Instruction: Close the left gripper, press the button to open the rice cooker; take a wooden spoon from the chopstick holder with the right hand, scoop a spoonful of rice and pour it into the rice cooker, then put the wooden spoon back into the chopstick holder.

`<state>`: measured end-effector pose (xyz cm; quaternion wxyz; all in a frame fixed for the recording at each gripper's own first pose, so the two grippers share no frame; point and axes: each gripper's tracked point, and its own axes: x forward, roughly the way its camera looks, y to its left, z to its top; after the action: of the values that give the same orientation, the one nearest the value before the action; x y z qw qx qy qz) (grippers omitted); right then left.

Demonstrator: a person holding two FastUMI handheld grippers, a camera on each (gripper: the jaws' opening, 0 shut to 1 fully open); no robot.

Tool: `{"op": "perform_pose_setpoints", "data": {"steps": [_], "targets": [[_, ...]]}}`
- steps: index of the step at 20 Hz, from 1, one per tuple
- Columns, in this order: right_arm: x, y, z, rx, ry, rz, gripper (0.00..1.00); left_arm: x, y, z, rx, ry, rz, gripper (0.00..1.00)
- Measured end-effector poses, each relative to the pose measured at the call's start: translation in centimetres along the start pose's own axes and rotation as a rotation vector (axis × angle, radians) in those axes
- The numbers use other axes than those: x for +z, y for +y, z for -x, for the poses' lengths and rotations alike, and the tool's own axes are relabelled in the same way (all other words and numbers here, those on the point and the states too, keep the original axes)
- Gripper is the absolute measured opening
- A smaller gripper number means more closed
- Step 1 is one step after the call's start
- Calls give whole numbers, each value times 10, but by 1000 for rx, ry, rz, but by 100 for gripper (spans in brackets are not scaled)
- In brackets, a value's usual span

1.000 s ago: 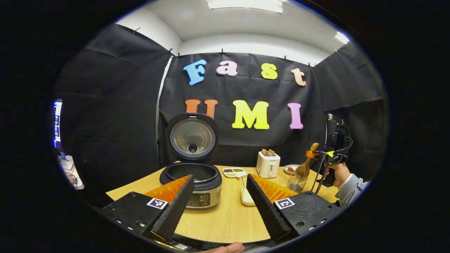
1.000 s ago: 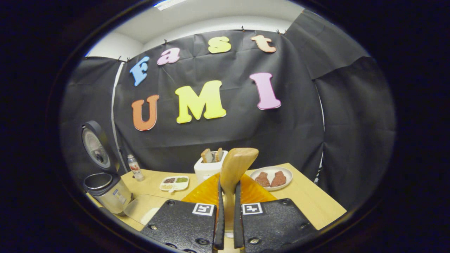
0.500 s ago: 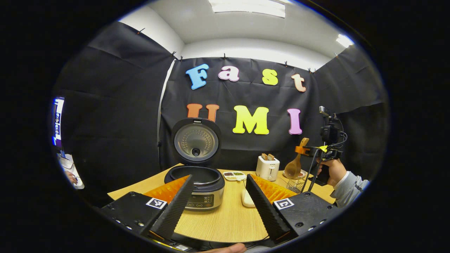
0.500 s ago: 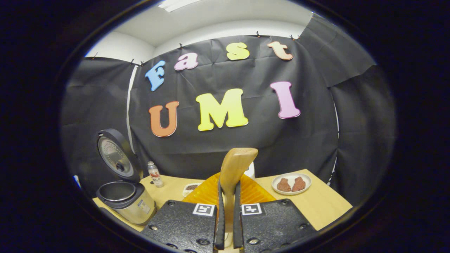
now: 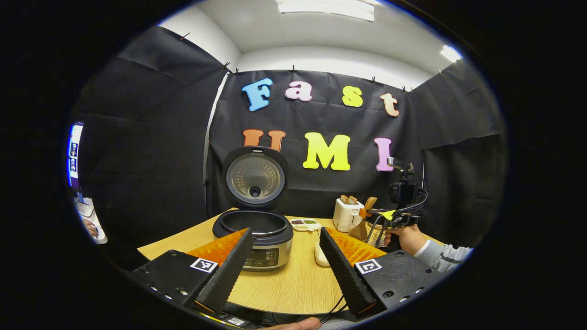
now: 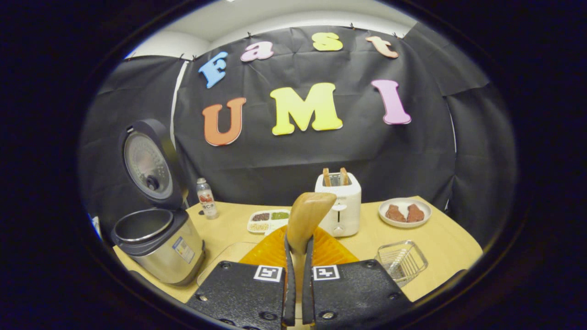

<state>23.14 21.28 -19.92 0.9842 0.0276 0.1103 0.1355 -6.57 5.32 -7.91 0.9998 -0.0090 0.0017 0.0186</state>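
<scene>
Centrally, the right gripper (image 6: pixel 297 275) pinches the wooden spoon (image 6: pixel 308 220) handle — lifted clear of the chopstick holder (image 6: pixel 402 261) at the table's (image 6: pixel 440 243) right edge; left gripper (image 5: pixel 284 266) spread; rice cooker (image 6: pixel 156 243) open at left edge.

Smooth wooden spoon (image 6: pixel 306 220); brushed-metal rice cooker (image 6: pixel 158 245) (glossy lid liner, perhaps); wire holder (image 6: pixel 402 262).
</scene>
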Motion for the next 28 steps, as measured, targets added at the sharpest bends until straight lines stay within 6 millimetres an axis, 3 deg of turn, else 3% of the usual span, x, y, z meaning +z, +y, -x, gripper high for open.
{"op": "perform_pose_setpoints", "data": {"steps": [4,7,16,24,28], "targets": [[-12,7,-4,-15,-22,73,11,-6,-1,-3,-2,15,11,94],[-29,17,-5,34,29,29,11,-12,-5,-6,-10,27,14,94],[-44,32,-3,153,184,-368,11,-9,-5,-7,3,18,41,94],[-45,8,0,188,263,-795,11,-9,-7,-8,1,20,-9,94],[-37,-9,7,171,209,-857,11,-9,-8,-5,-2,22,-10,94]]}}
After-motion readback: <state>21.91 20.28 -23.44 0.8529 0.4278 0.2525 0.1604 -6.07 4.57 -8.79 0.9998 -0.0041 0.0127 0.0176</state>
